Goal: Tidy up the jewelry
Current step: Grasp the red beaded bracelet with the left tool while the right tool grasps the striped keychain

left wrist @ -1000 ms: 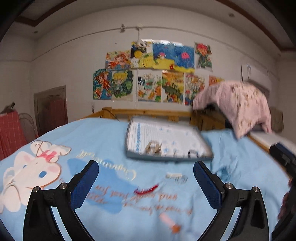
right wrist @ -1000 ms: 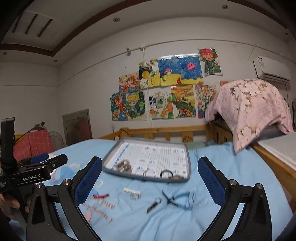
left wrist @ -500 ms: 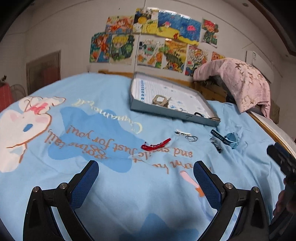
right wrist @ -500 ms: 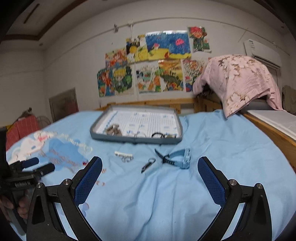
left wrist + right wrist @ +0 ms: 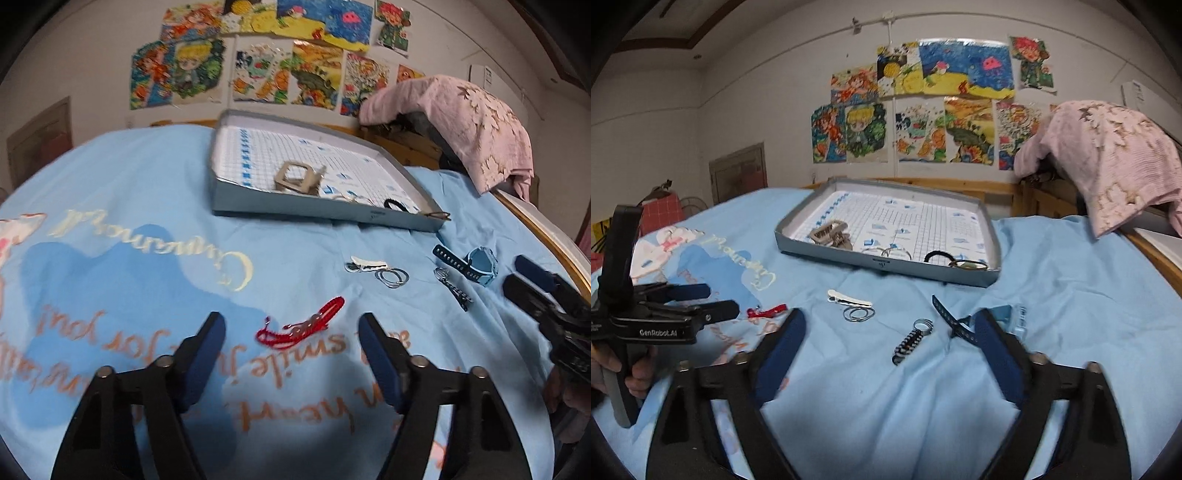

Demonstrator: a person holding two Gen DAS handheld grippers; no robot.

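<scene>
A red bracelet (image 5: pixel 303 328) lies on the blue bedspread just ahead of my left gripper (image 5: pixel 291 343), between its fingertips. The jaws are closing and the pads do not touch it. My right gripper (image 5: pixel 890 347) is also closing, with a dark keychain (image 5: pixel 910 341) lying between its fingers, untouched. A blue watch (image 5: pixel 960 321) rests by the right finger. A white hair clip (image 5: pixel 849 297) and silver rings (image 5: pixel 858 314) lie farther out. Behind them stands the grey tray (image 5: pixel 886 264), which holds a beige claw clip (image 5: pixel 831 232), hoops and a black hair tie (image 5: pixel 938 254).
A pink cloth (image 5: pixel 1108 158) hangs over furniture at the right, beside the wooden bed frame (image 5: pixel 1160 254). Drawings (image 5: pixel 923 110) cover the back wall. A person's hand (image 5: pixel 613 373) holds the left gripper's handle at the left edge.
Both grippers have dropped and tilted down toward the bedspread, and their jaws have narrowed. The red bracelet now lies between the left fingers and the keychain between the right.
</scene>
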